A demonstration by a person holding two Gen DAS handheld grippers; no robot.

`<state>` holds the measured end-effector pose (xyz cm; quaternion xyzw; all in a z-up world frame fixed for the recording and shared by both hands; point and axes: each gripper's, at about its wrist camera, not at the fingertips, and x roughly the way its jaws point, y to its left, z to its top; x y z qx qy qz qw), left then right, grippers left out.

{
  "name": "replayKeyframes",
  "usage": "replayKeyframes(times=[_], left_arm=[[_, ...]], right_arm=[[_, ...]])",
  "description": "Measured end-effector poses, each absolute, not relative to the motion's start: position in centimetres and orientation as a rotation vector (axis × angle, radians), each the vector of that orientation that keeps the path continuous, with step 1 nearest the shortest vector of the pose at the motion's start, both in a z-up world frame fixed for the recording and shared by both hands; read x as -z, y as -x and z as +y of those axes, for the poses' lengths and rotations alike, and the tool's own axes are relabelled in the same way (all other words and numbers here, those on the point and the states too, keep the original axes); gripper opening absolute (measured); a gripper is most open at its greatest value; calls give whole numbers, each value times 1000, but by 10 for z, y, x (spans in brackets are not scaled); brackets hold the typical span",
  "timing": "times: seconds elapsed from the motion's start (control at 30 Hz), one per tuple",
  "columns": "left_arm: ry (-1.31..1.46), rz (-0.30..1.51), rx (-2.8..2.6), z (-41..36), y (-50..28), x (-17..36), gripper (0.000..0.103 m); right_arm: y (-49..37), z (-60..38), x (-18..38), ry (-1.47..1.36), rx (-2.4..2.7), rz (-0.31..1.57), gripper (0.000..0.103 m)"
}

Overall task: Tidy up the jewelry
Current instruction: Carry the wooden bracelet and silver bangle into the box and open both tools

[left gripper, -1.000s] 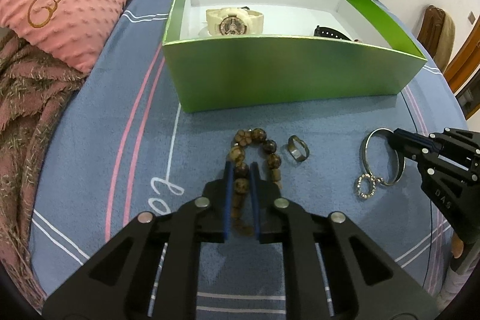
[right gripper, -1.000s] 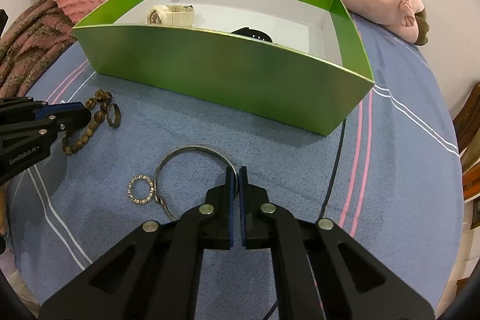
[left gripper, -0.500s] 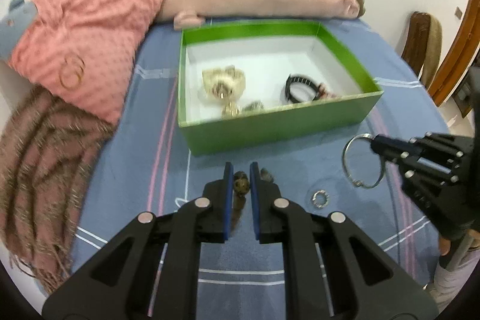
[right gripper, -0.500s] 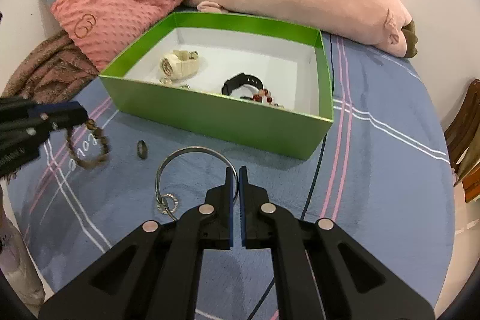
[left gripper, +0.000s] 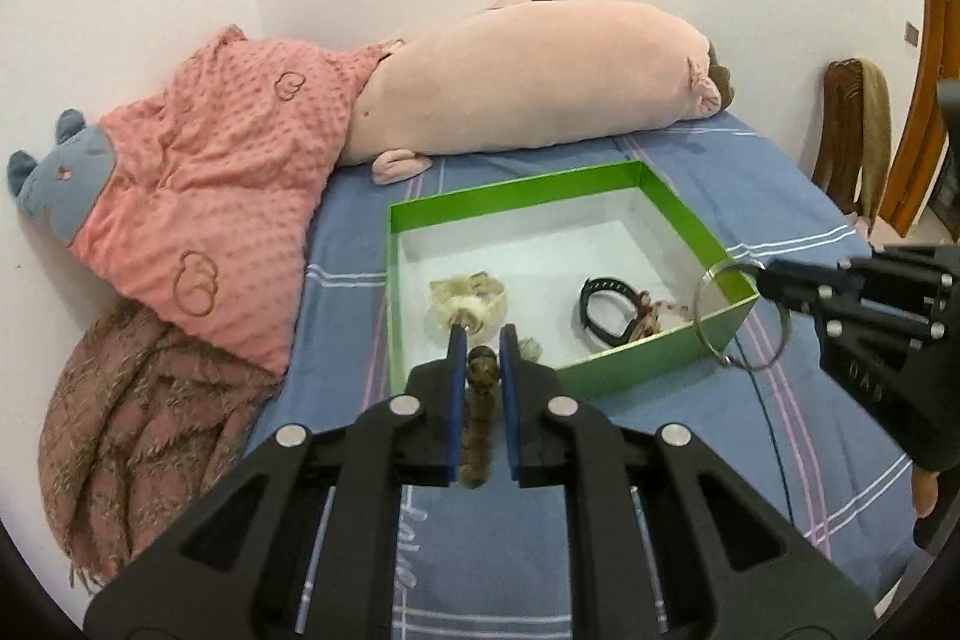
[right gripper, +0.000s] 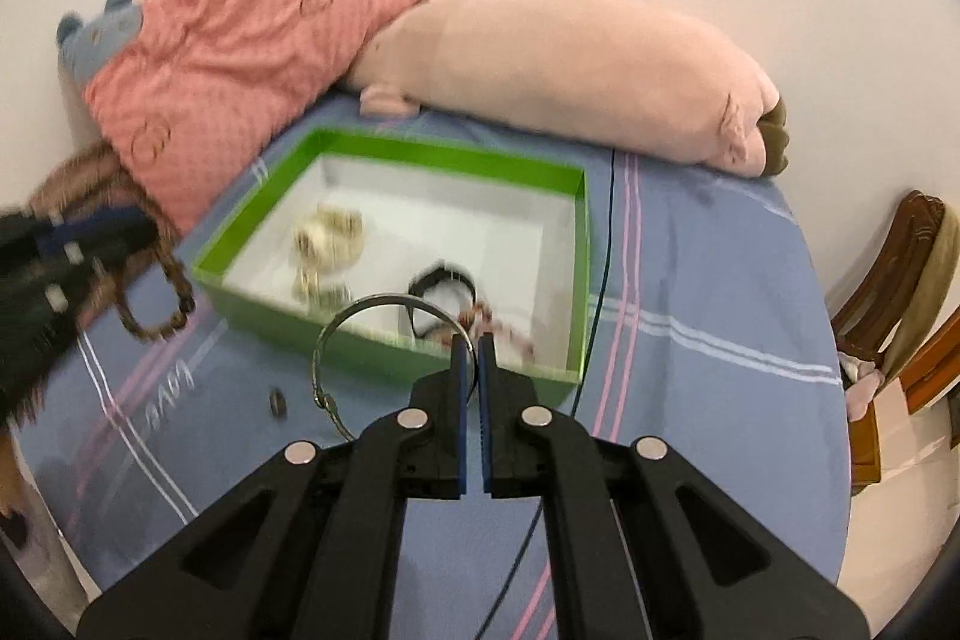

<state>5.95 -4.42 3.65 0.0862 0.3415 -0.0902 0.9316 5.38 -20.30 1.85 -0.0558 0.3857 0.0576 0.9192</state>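
My left gripper point(left gripper: 483, 340) is shut on a brown bead bracelet point(left gripper: 480, 400) and holds it in the air in front of the green box point(left gripper: 624, 373); the bracelet also hangs at the left in the right wrist view point(right gripper: 174, 280). My right gripper point(right gripper: 471, 343) is shut on a silver bangle point(right gripper: 336, 334) and holds it above the box's near wall; it also shows in the left wrist view point(left gripper: 702, 310). The box holds a cream watch point(left gripper: 465, 304), a black band point(left gripper: 606, 310) and a red bead piece point(left gripper: 657, 310). A small ring point(right gripper: 277, 403) lies on the blue sheet.
A long pink pig plush point(left gripper: 528, 82) and a pink dotted blanket point(left gripper: 210, 196) lie behind the box. A brown fringed throw point(left gripper: 138, 418) is at the left. A wooden chair point(right gripper: 900, 280) stands at the right. A dark cable point(right gripper: 600, 280) runs across the sheet.
Both grippers have risen well above the bed with their pieces. The bracelet and bangle have left the sheet. The box now lies lower and farther below both cameras.
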Motion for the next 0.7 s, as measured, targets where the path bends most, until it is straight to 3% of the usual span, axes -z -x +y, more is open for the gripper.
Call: replayKeyframes(times=[0.17, 0.7], left_arm=[[-166, 685, 183, -49, -74, -35, 11], [-19, 765, 216, -31, -140, 2, 11]], right_arm=[[-75, -205, -25, 69, -120, 772, 3], [-130, -220, 24, 12, -50, 828, 3]])
